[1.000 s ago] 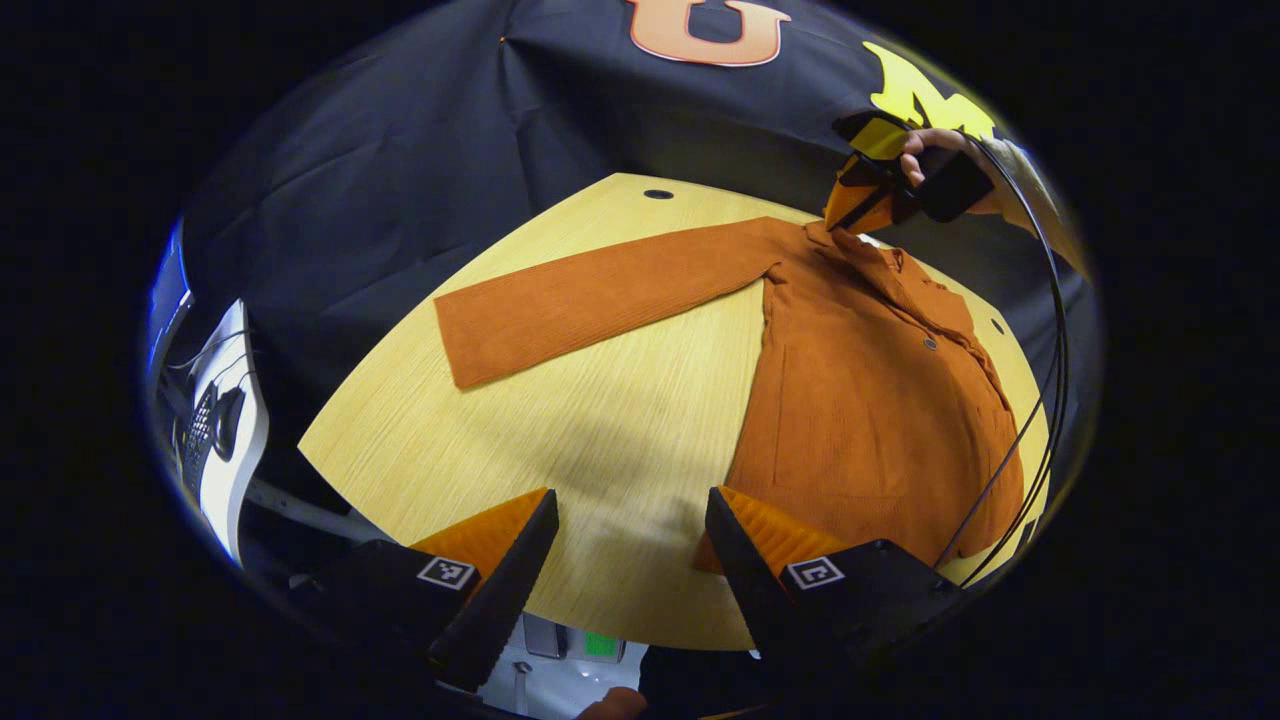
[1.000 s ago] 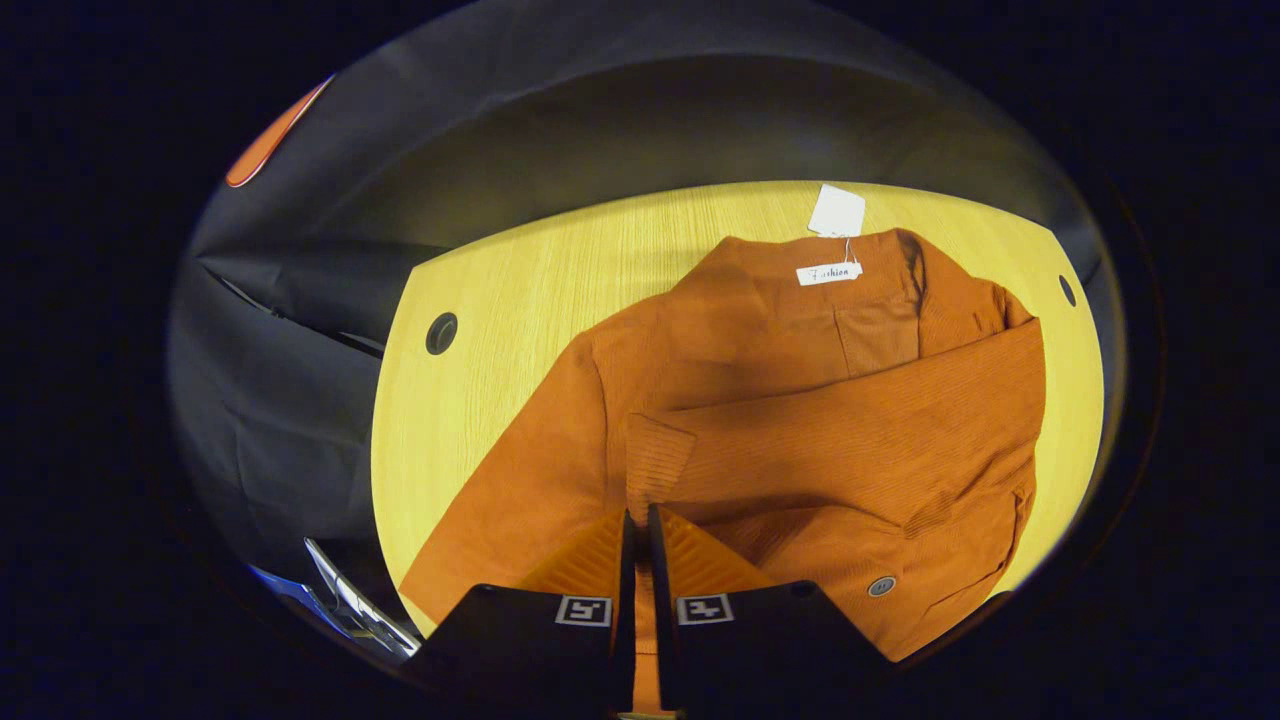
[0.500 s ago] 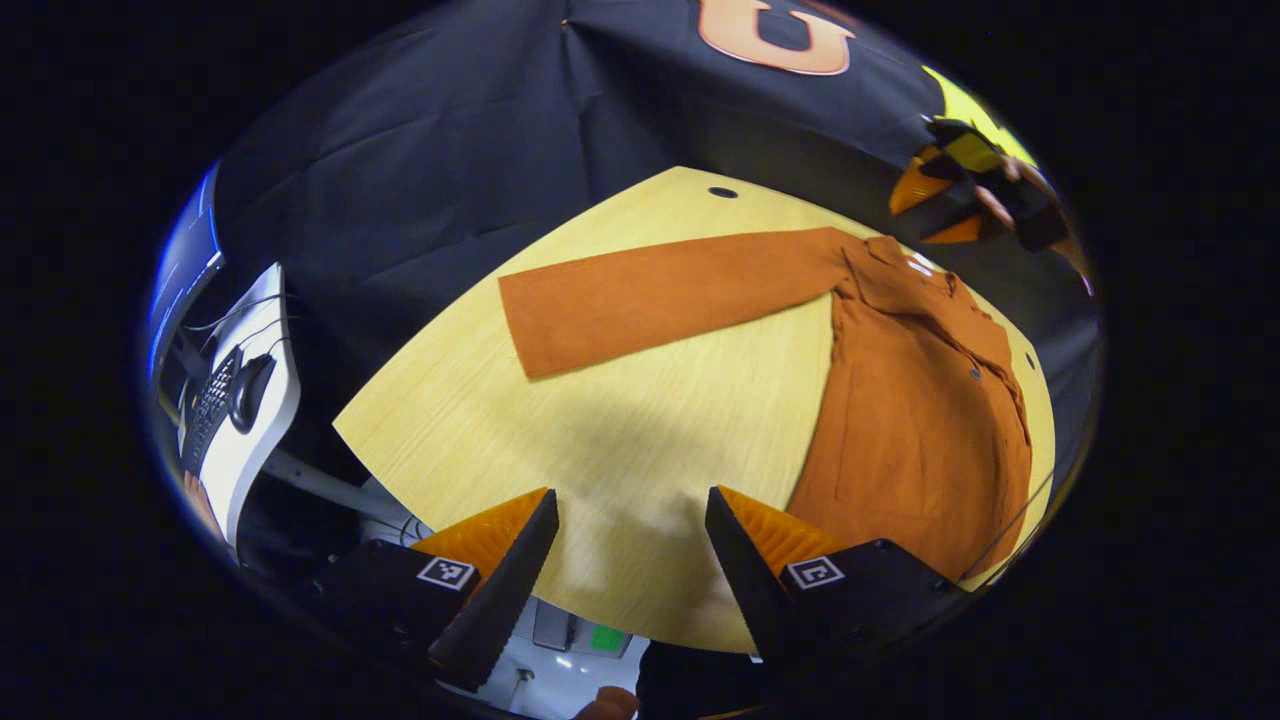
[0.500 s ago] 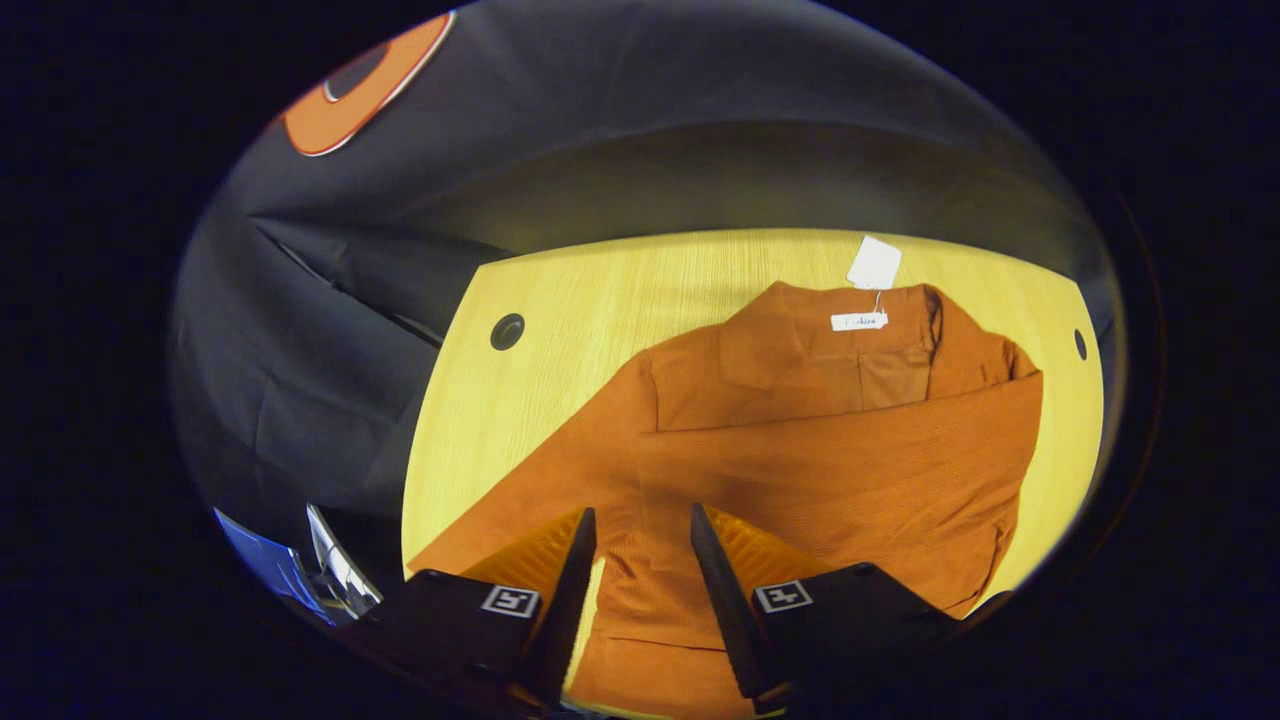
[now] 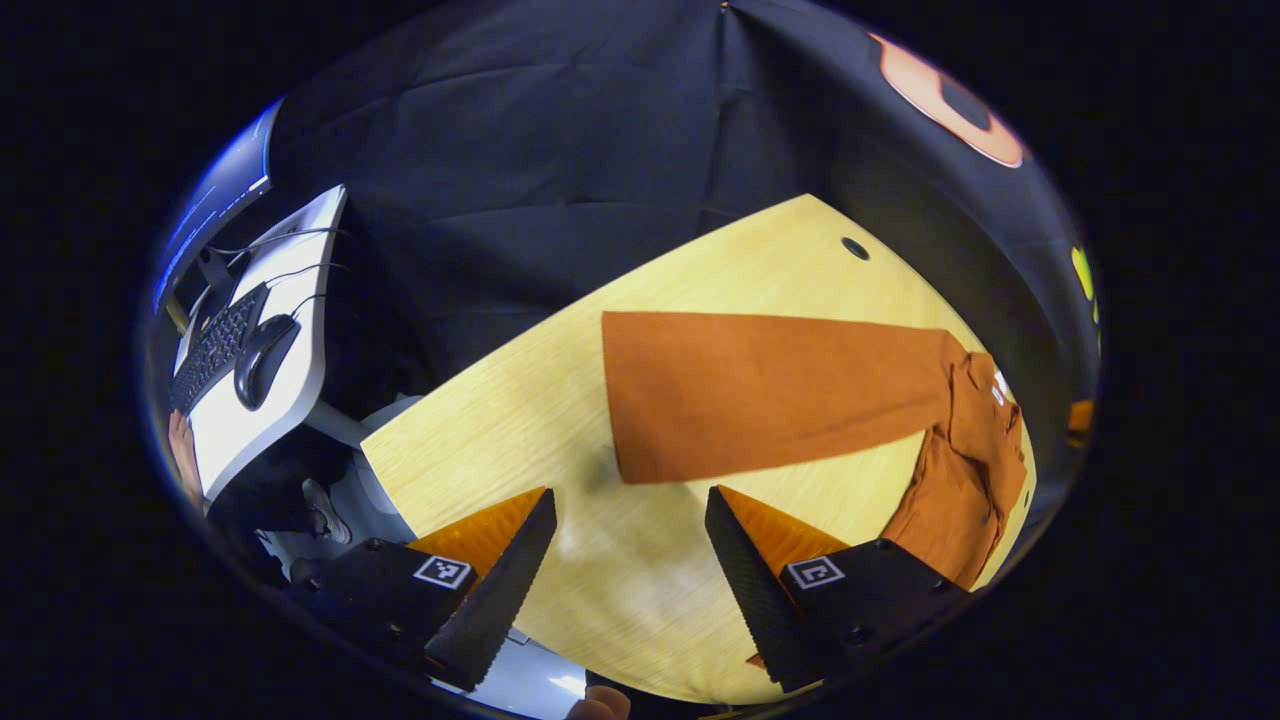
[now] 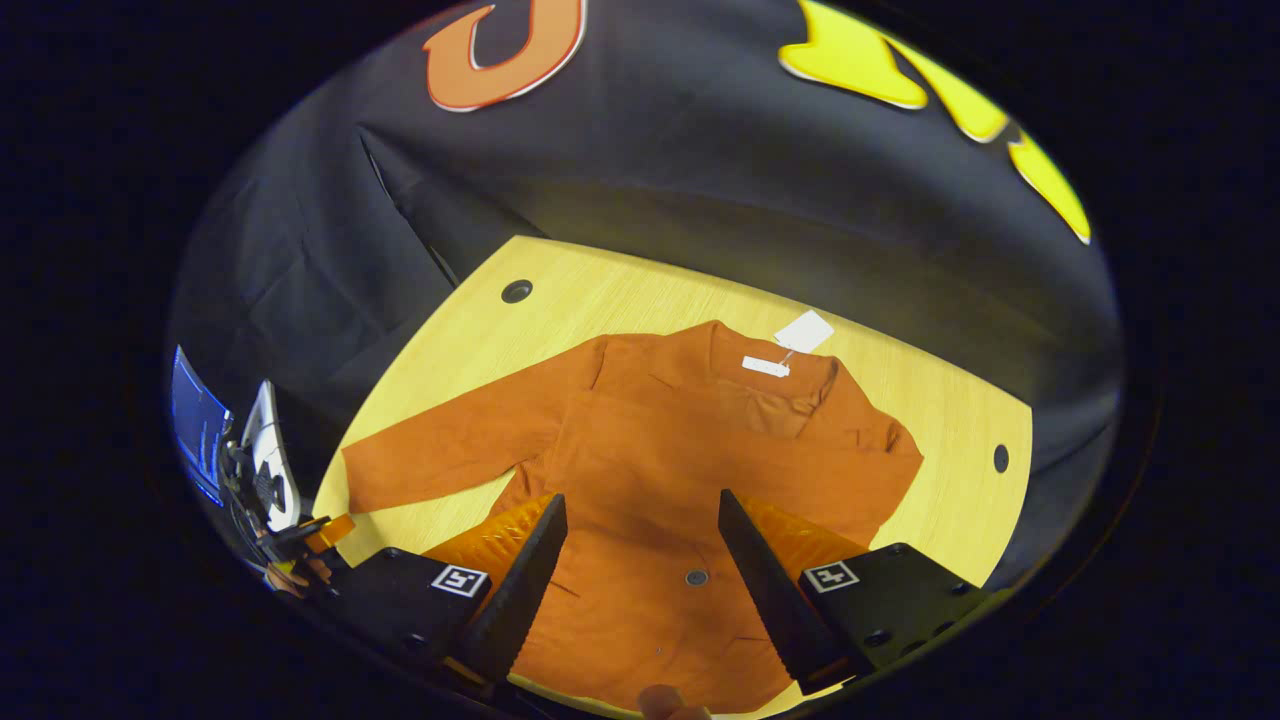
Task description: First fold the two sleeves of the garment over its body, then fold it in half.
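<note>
A rust-orange corduroy garment (image 6: 650, 440) lies flat on the yellow wooden table (image 6: 930, 400), collar and white tag (image 6: 803, 330) toward the wall. One sleeve is folded across its chest (image 6: 800, 480). The other sleeve (image 6: 450, 450) stretches out to the side. In the left gripper view that outstretched sleeve (image 5: 760, 390) lies just beyond my left gripper (image 5: 630, 500), which is open above bare table near the cuff. My right gripper (image 6: 641, 500) hovers open over the garment's lower front, holding nothing. The left gripper (image 6: 305, 540) also appears far off at the table's lower left corner.
A white desk (image 5: 300, 330) with a keyboard (image 5: 215, 345) and a mouse (image 5: 265, 360) stands beyond the table's left edge. Round cable holes (image 6: 516, 291) (image 6: 1001, 458) sit in the tabletop near the back. Black cloth wall behind.
The right gripper opened, let go of the folded sleeve and drew back higher over the garment. The left gripper swung toward the outstretched sleeve's cuff, staying open.
</note>
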The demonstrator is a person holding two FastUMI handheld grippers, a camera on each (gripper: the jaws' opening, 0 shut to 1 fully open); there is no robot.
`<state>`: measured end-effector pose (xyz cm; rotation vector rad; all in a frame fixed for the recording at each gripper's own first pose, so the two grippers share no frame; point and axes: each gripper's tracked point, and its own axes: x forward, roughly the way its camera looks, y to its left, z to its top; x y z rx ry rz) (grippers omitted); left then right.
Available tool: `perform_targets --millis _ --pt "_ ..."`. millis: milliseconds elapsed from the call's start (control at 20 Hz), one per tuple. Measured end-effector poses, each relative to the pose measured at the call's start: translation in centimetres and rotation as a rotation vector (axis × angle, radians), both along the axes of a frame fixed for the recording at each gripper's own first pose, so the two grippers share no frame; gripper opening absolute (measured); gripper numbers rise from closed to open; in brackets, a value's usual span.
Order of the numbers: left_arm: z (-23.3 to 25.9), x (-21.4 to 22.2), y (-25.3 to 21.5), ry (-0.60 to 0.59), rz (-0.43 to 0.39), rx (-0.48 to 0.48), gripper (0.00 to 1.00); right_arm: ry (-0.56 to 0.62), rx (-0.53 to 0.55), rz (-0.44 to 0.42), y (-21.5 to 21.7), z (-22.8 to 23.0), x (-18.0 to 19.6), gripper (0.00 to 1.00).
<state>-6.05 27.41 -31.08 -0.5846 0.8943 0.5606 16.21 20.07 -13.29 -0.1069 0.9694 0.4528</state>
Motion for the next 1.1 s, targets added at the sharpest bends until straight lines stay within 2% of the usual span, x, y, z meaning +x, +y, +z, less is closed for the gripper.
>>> perform_targets --millis 100,150,200,250,500,550,600,650,700,750,850,950,1050,1100 --pt "-0.6 0.9 1.1 0.023 0.014 -0.033 0.99 -0.045 -0.033 -0.080 -5.1 -0.1 -0.2 0.98" --pt "-1.0 1.2 1.6 0.039 0.029 -0.060 0.99 -0.047 -0.029 -0.113 -7.2 -0.4 -1.0 0.94" --pt "-1.4 1.7 2.0 0.052 0.045 -0.092 0.99 -0.044 -0.006 -0.135 -8.8 -0.4 -2.0 0.99" --pt "-1.9 2.1 2.3 0.070 0.060 -0.119 0.99 -0.048 0.008 -0.148 -10.6 -0.7 -2.7 0.94" --pt "-2.4 4.3 3.9 0.139 0.053 -0.167 1.00 -0.119 0.002 -0.187 -19.7 -1.2 -7.4 0.98" --pt "-2.4 4.3 4.0 0.165 0.058 -0.180 0.99 -0.127 0.000 -0.205 -21.5 -1.4 -8.7 0.94" --pt "-2.4 4.4 4.0 0.194 0.066 -0.196 0.99 -0.130 0.009 -0.222 -22.5 -1.6 -9.5 0.98" --pt "-2.5 4.5 4.0 0.228 0.054 -0.210 0.99 -0.121 0.012 -0.236 -23.2 -2.3 -10.2 0.98" --pt "-2.5 4.6 3.9 0.257 0.038 -0.224 0.99 -0.106 0.012 -0.248 -23.9 -3.0 -10.9 0.94" --pt "-2.6 5.2 3.5 0.270 0.025 -0.247 0.99 -0.085 0.008 -0.260 -24.3 -3.8 -11.6 0.94" --pt "-2.0 6.8 2.0 0.268 0.005 -0.333 0.98 -0.053 0.012 -0.284 -24.7 -4.6 -12.4 0.98" --pt "-2.1 7.2 1.8 0.318 -0.026 -0.361 0.88 -0.044 0.014 -0.290 -24.8 -4.9 -12.9 0.98" --pt "-2.3 7.0 2.0 0.364 -0.031 -0.369 0.84 -0.041 0.010 -0.288 -25.0 -4.9 -13.3 0.98" --pt "-2.2 7.0 2.0 0.372 -0.028 -0.378 0.89 -0.042 0.013 -0.289 -25.1 -4.9 -13.5 0.98"
